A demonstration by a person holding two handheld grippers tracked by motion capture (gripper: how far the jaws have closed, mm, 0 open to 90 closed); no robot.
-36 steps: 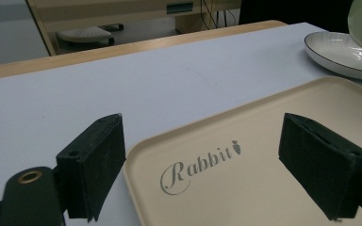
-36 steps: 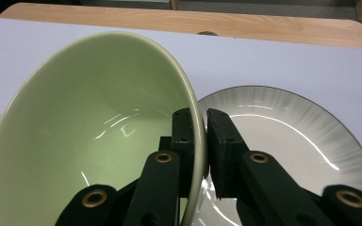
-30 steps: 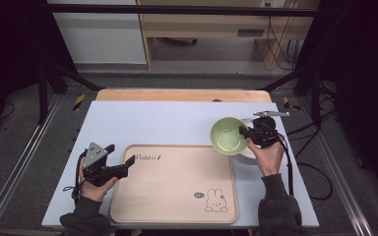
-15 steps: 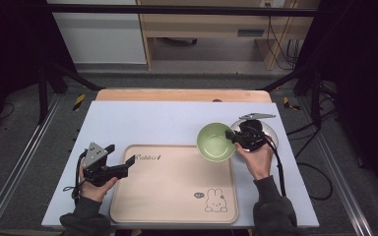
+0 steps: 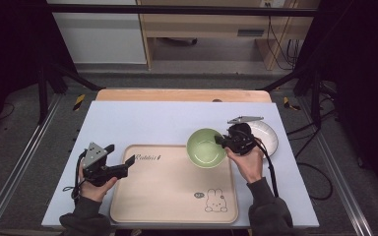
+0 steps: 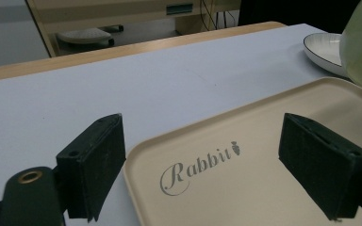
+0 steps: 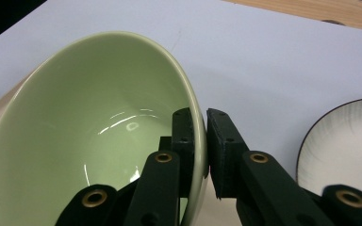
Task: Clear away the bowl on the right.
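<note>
- Bowl (image 5: 206, 148), green, is pinched at its rim by the right gripper (image 5: 222, 141) above the tray's (image 5: 172, 191) far corner.
- Left gripper (image 5: 126, 168) is held wide at the tray's edge.
- Table (image 5: 142, 120) is covered in pale blue; a cabinet (image 5: 98, 34) stands behind.

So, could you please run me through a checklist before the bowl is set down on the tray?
1. Right gripper clamped on the bowl rim: ok.
2. Bowl over the tray: ok, at its far right corner.
3. Bowl level: not ok, tilted in the right gripper view.
4. Landing spot on the tray bare: ok.
5. Bowl clear of the plate: ok.
6. Left gripper open at the tray's near-left edge, away from the bowl: ok.
</note>
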